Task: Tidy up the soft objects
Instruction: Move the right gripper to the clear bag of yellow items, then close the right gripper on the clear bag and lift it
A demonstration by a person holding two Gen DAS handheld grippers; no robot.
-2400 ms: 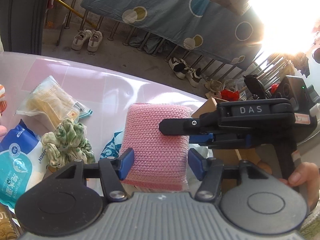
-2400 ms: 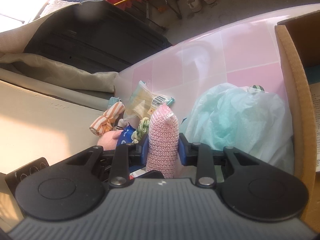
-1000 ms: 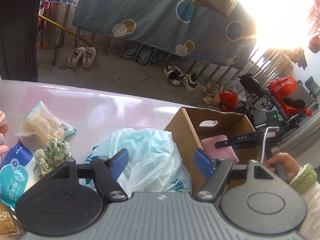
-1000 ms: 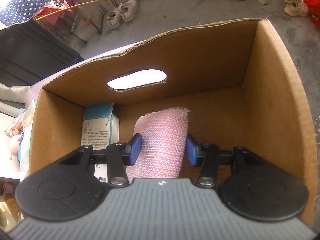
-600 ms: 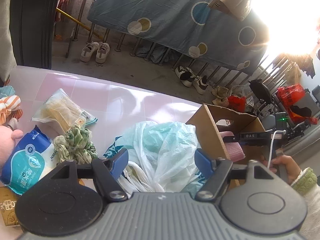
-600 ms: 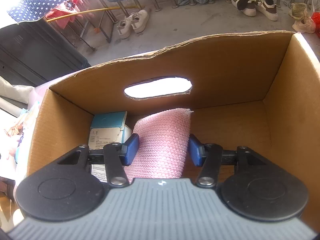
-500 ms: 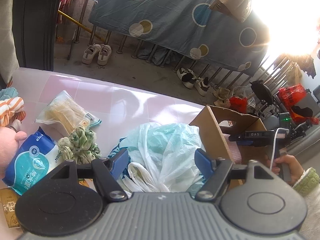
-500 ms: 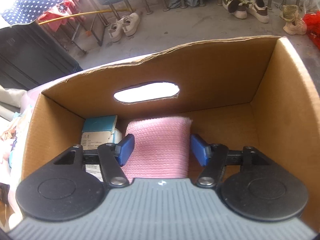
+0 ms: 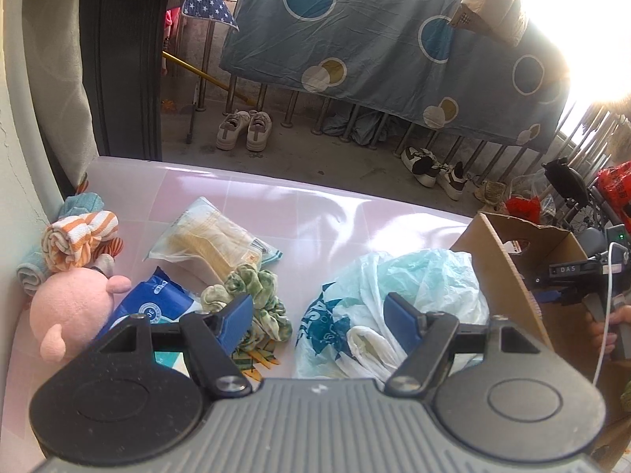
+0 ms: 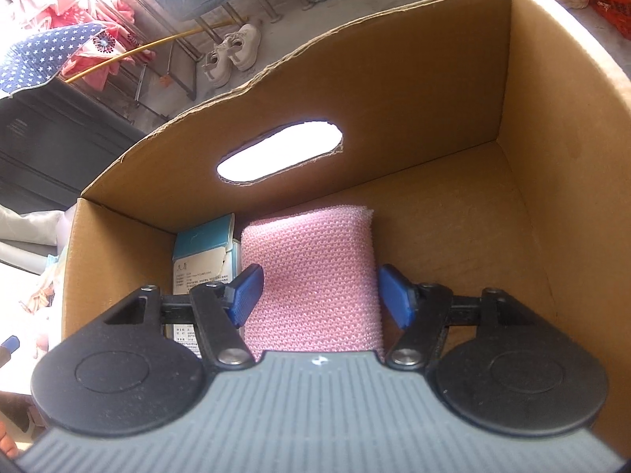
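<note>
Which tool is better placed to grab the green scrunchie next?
Left. The left tool is open and empty over the table, just right of the green scrunchie. The right tool is inside the cardboard box, straddling the pink knit cloth.

— What lies past the far edge of the pink tiled tabletop (image 9: 315,213)?
— A grey concrete floor (image 9: 299,157), with white sneakers (image 9: 244,131) side by side and dark shoes (image 9: 434,167) further right.
— And behind those?
— A metal railing (image 9: 292,106) draped with a blue sheet (image 9: 378,35) printed with circles. Sunlight (image 9: 591,19) blows out the upper right corner.
— The left side?
— A dark ribbed panel (image 9: 122,59), a pale wall (image 9: 23,126) beside it, and a star-patterned cloth (image 9: 205,0) hanging above.
</note>
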